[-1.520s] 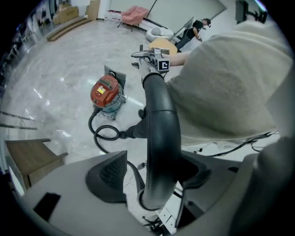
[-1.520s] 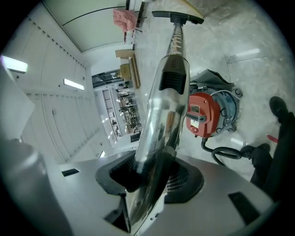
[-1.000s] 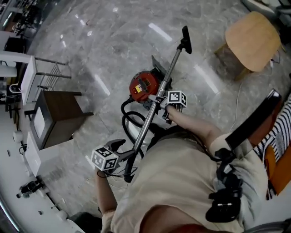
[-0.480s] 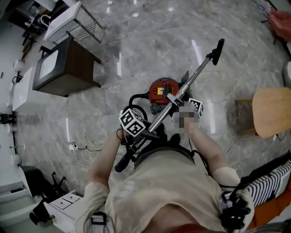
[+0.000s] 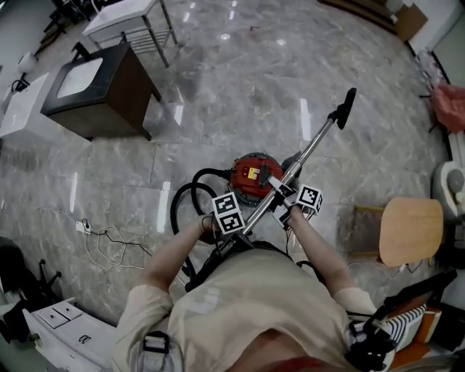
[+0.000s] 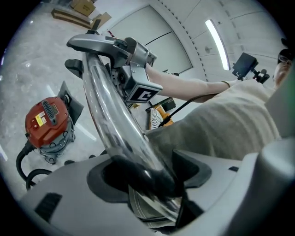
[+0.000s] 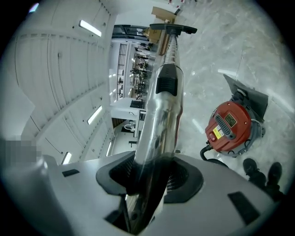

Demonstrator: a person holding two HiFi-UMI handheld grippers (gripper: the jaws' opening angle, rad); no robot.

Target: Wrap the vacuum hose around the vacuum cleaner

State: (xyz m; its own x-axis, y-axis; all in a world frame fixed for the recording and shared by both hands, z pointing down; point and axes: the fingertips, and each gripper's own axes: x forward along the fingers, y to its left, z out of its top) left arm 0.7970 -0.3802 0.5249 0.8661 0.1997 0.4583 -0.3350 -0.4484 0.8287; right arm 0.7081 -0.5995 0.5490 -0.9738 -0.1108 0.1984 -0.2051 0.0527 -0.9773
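Note:
The red canister vacuum cleaner (image 5: pixel 251 174) stands on the marble floor in front of my feet. Its black hose (image 5: pixel 186 197) lies in loops at its left. The chrome wand (image 5: pixel 309 150) slants away over the canister, with the black floor nozzle (image 5: pixel 347 105) at its far end. My left gripper (image 5: pixel 238 232) is shut on the wand's curved handle end (image 6: pixel 108 124). My right gripper (image 5: pixel 285 197) is shut on the wand further up (image 7: pixel 161 110). The left gripper view shows the canister (image 6: pixel 48 120) low at the left. In the right gripper view the canister (image 7: pixel 230 124) sits at the right, below the nozzle (image 7: pixel 173 28).
A dark wooden cabinet (image 5: pixel 94 87) and a white metal-legged table (image 5: pixel 123 16) stand at the far left. A wooden stool (image 5: pixel 407 231) is at the right. Thin cables with a plug strip (image 5: pixel 102 236) trail on the floor at the left, white drawers (image 5: pixel 62 320) behind.
My left gripper has come in from the lower left toward the canister with the wand's handle end, close to the right gripper. The head view has swung. Both grips have stayed.

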